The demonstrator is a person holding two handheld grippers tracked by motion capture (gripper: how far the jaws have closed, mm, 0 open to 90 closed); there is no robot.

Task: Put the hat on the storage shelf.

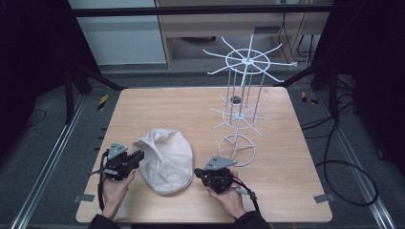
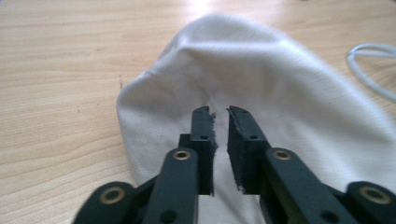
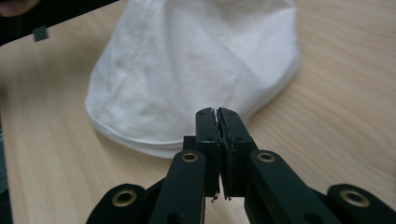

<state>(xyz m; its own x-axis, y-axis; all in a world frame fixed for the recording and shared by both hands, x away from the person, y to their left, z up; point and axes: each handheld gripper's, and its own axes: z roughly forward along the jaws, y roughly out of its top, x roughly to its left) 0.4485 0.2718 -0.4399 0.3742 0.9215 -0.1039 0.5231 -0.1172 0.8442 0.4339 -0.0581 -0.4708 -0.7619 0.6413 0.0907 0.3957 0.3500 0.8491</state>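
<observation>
Two grippers flank a white cap w/ a wire rack behind.

Nearest us, bottom of the high view, we see the left gripper (image 1: 139, 156) lower left of centre & the right gripper (image 1: 197, 172) lower centre, each in a hand. Left gripper view: jaws stand a narrow gap apart over the white cap (image 2: 261, 84), nothing pinched btw them. Right gripper view: jaws are pressed together, empty, tips just short of the cap's (image 3: 187, 70) near edge. In the high view the cap (image 1: 165, 160) lies flat on the wooden table (image 1: 277, 162), btw the two grippers, centre-left of the frame. Farther back, right of centre, we see the white wire rack (image 1: 243, 95) standing upright, its ring base near the right gripper, spokes spreading at the upper centre.
</observation>
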